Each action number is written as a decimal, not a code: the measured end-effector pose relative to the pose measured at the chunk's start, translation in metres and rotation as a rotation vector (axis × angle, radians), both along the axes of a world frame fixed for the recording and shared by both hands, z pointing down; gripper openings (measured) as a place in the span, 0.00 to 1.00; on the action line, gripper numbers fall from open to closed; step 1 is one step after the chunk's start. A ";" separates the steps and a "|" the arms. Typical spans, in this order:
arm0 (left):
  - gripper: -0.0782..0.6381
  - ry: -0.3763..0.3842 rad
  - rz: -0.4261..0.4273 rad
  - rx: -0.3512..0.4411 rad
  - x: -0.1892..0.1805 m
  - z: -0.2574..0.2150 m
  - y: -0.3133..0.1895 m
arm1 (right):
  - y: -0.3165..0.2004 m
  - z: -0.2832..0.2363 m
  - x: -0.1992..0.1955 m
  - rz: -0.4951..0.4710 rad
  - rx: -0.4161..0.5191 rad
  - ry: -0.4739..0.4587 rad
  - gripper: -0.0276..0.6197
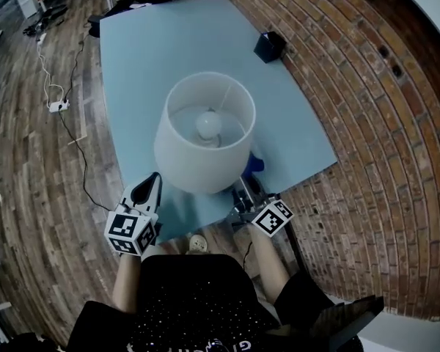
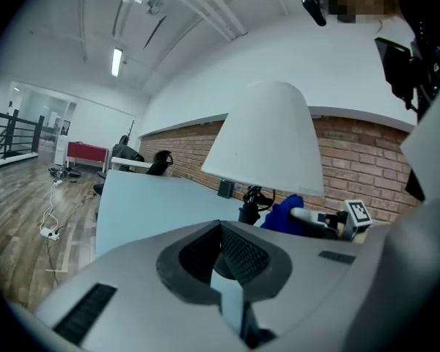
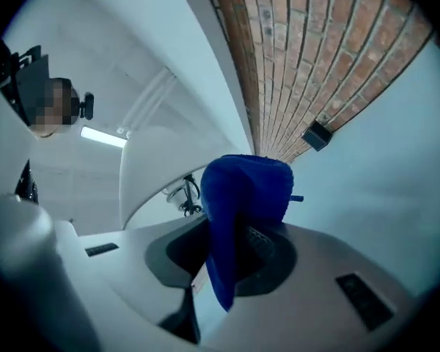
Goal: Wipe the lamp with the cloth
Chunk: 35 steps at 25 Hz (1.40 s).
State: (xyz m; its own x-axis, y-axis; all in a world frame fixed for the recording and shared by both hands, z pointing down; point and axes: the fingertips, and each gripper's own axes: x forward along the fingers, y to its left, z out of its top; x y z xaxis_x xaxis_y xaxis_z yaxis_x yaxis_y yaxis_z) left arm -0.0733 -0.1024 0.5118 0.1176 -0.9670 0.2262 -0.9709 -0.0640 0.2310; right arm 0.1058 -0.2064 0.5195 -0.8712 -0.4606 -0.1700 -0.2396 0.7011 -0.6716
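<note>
- Where the light-blue table (image 1: 154, 42) ends on its near side, the lamp (image 1: 183, 160) is set close to that edge. Bare tabletop is seen beyond the lamp and to its left.
- Along the table's right side a brick wall (image 1: 367, 123) is seen. Wooden floor (image 1: 29, 167) lies open on the left, crossed by a cable and a power strip (image 1: 57, 105).
- The lamp (image 2: 260, 141) is stood upright with its long axis vertical. The open top of its white shade is turned up toward the head view, and a dark stem (image 2: 249, 204) is seen beneath it.
- Within the shade a round bulb (image 1: 209, 125) is held. A small black box (image 1: 269, 46) is placed near the far right edge, well apart from the lamp; its contents cannot be made out.
- The right gripper (image 3: 238, 240) is clenched on a blue cloth (image 3: 242, 189), which is folded over and stands out past the jaws. In the head view this gripper (image 1: 243, 191) is held at the shade's lower right, with the cloth (image 1: 255, 165) just under the rim. Contact with the lamp cannot be told.
- The left gripper (image 2: 224, 233) is seen with its jaws pressed together and nothing between them. It (image 1: 152, 184) is held just beside the shade's lower left, over the near edge.
</note>
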 end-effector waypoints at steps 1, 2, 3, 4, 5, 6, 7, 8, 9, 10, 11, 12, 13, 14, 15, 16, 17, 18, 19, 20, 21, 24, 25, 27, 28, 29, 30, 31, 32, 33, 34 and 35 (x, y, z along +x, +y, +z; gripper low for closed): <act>0.12 -0.002 -0.006 -0.003 0.002 0.000 0.000 | -0.007 -0.001 -0.005 -0.019 -0.014 -0.017 0.16; 0.12 -0.007 -0.010 -0.005 0.004 0.000 0.000 | -0.012 -0.001 -0.012 -0.041 -0.031 -0.034 0.16; 0.12 -0.013 -0.014 -0.007 0.005 -0.002 0.000 | -0.017 0.000 -0.020 -0.065 -0.049 -0.051 0.16; 0.12 -0.018 -0.019 -0.007 0.005 -0.003 -0.001 | -0.021 0.001 -0.028 -0.088 -0.065 -0.064 0.16; 0.12 -0.023 -0.025 -0.007 0.005 -0.005 -0.002 | -0.024 0.002 -0.035 -0.105 -0.079 -0.068 0.16; 0.12 -0.027 -0.033 -0.006 0.004 -0.007 -0.002 | -0.027 0.005 -0.042 -0.115 -0.091 -0.062 0.16; 0.12 -0.030 -0.040 -0.005 0.003 -0.009 -0.003 | -0.030 0.010 -0.046 -0.118 -0.103 -0.046 0.16; 0.12 -0.032 -0.047 -0.004 0.002 -0.010 -0.003 | -0.032 0.016 -0.050 -0.120 -0.114 -0.020 0.16; 0.12 -0.034 -0.054 -0.004 0.001 -0.010 -0.002 | -0.032 0.024 -0.053 -0.124 -0.123 0.017 0.16; 0.12 -0.034 -0.061 -0.004 0.000 -0.011 -0.002 | -0.032 0.032 -0.057 -0.129 -0.130 0.063 0.16; 0.12 -0.035 -0.068 -0.005 -0.002 -0.011 -0.002 | -0.032 0.041 -0.061 -0.135 -0.133 0.113 0.16; 0.12 -0.036 -0.075 -0.005 -0.003 -0.011 -0.003 | -0.033 0.049 -0.065 -0.141 -0.136 0.161 0.16; 0.12 -0.037 -0.080 -0.006 -0.004 -0.011 -0.004 | -0.034 0.055 -0.068 -0.146 -0.140 0.200 0.16; 0.12 -0.038 -0.083 -0.007 -0.004 -0.011 -0.005 | -0.035 0.060 -0.070 -0.150 -0.149 0.227 0.16; 0.12 -0.039 -0.085 -0.007 -0.003 -0.011 -0.005 | -0.037 0.065 -0.072 -0.152 -0.165 0.248 0.16; 0.12 -0.040 -0.086 -0.009 -0.003 -0.011 -0.005 | -0.040 0.070 -0.074 -0.155 -0.188 0.270 0.16; 0.12 -0.041 -0.087 -0.011 -0.003 -0.010 -0.004 | -0.043 0.075 -0.076 -0.160 -0.215 0.298 0.16; 0.12 -0.043 -0.089 -0.012 -0.003 -0.010 -0.004 | -0.045 0.078 -0.078 -0.167 -0.238 0.332 0.16; 0.12 -0.043 -0.090 -0.013 -0.003 -0.010 -0.003 | -0.045 0.078 -0.079 -0.174 -0.256 0.371 0.16; 0.12 -0.043 -0.090 -0.012 -0.003 -0.011 -0.001 | -0.044 0.078 -0.079 -0.176 -0.269 0.410 0.16; 0.12 -0.042 -0.090 -0.011 -0.002 -0.012 0.001 | -0.044 0.080 -0.077 -0.174 -0.281 0.445 0.16; 0.12 -0.034 -0.093 -0.013 -0.001 -0.012 0.008 | -0.040 0.089 -0.059 -0.140 -0.300 0.496 0.16; 0.12 -0.030 -0.094 -0.017 -0.001 -0.011 0.011 | -0.038 0.090 -0.051 -0.125 -0.308 0.496 0.16; 0.12 -0.019 -0.093 -0.024 0.003 -0.007 0.017 | -0.030 0.089 -0.033 -0.087 -0.334 0.469 0.16; 0.12 -0.011 -0.090 -0.027 0.005 -0.005 0.020 | -0.027 0.086 -0.022 -0.062 -0.350 0.437 0.16; 0.12 -0.004 -0.086 -0.028 0.007 -0.003 0.022 | -0.024 0.081 -0.011 -0.034 -0.363 0.396 0.16; 0.12 0.002 -0.082 -0.028 0.009 -0.002 0.024 | -0.021 0.074 0.001 -0.006 -0.372 0.350 0.16; 0.12 0.007 -0.078 -0.028 0.011 0.000 0.025 | -0.018 0.068 0.012 0.020 -0.376 0.306 0.16; 0.12 0.011 -0.075 -0.028 0.013 0.001 0.026 | -0.014 0.061 0.024 0.045 -0.378 0.268 0.16; 0.12 0.016 -0.070 -0.025 0.015 0.000 0.028 | -0.009 0.053 0.036 0.066 -0.378 0.231 0.16; 0.12 0.021 -0.065 -0.021 0.017 -0.001 0.029 | -0.004 0.043 0.046 0.085 -0.374 0.194 0.16; 0.12 0.026 -0.061 -0.017 0.019 -0.002 0.030 | 0.002 0.032 0.055 0.099 -0.366 0.151 0.16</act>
State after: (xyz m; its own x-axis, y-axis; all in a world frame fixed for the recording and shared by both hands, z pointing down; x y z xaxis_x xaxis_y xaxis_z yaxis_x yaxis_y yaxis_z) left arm -0.0544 -0.0726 0.5096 0.0649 -0.9687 0.2398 -0.9664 -0.0012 0.2569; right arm 0.1605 -0.2047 0.5513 -0.8224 -0.5497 0.1468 -0.4085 0.3908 -0.8249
